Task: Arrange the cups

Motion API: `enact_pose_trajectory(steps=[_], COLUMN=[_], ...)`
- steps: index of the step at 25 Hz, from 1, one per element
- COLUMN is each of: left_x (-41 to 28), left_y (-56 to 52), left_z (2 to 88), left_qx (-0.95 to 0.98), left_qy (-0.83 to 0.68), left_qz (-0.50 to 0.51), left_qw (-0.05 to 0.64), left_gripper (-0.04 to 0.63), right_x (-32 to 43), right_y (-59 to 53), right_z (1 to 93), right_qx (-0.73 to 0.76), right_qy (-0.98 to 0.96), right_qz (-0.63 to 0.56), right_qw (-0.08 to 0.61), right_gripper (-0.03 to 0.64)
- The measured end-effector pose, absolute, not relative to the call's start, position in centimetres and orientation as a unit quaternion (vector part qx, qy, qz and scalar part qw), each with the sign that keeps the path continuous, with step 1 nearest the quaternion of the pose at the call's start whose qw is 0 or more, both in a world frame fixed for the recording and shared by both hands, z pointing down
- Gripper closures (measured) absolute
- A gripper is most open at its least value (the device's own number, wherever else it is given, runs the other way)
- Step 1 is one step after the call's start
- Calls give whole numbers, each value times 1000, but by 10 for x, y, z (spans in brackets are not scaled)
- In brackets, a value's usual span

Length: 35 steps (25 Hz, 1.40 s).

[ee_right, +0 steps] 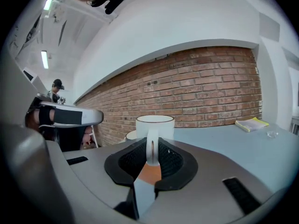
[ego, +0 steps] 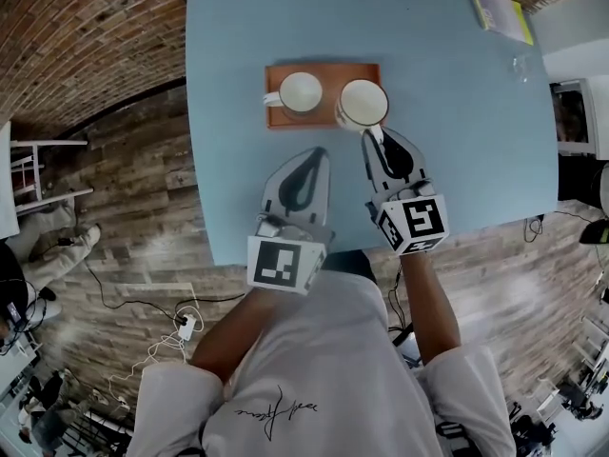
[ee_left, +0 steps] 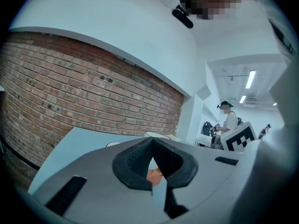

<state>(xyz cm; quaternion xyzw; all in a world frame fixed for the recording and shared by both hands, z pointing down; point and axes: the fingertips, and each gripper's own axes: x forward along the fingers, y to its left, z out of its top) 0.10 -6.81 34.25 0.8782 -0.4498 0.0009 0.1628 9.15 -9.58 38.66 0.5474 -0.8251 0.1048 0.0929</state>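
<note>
Two white cups stand at a brown tray (ego: 325, 72) on the blue table (ego: 457, 141). The left cup (ego: 300, 92) sits on the tray with its handle to the left. The right cup (ego: 363, 103) is at the tray's right end. My right gripper (ego: 373, 137) is shut on its handle, which shows pinched between the pads in the right gripper view, where the right cup (ee_right: 155, 125) rises just beyond my right gripper (ee_right: 152, 149). My left gripper (ego: 317, 152) hovers before the tray, shut and empty. In its own view my left gripper (ee_left: 153, 142) has its jaws together.
A yellow-green booklet (ego: 500, 9) lies at the table's far right corner, with a small clear object (ego: 520, 65) near it. The table's front edge runs just under both grippers. A brick wall stands behind the table, and a white chair (ego: 38, 174) is at the left.
</note>
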Motion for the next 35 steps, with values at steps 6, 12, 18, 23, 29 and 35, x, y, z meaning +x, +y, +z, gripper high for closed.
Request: enact_pose_trajectory(steps=[6,12,18,23,29,35], left_x=[-5,-6,-5,-2,0,-3], left_y=[-65,-63,-63,-62,-62,-62], left_z=[348,353,356,361,364,369], left_qx=[881,886,888,889,888,887], left_qy=[-443,-432,-427,-423,-423,-425], left_qz=[3,6,4,9,8,17], left_qw=[168,170,172,175,179,180], left_gripper=[588,588,588,588,588,588], right_x=[91,88,96,99,98,99], right_y=[-95,-96,-104,-110,-118,-122], right_z=[393,400,403,409,420,434], right_qx=[587,606,631,646,655,662], right_qy=[-797,-783,-764,-752,-744,-736], right_qz=[110,119,108,103,101,106], right_qw=[89,77,79,80,86,89], right_gripper=[551,551,551,551,551,551])
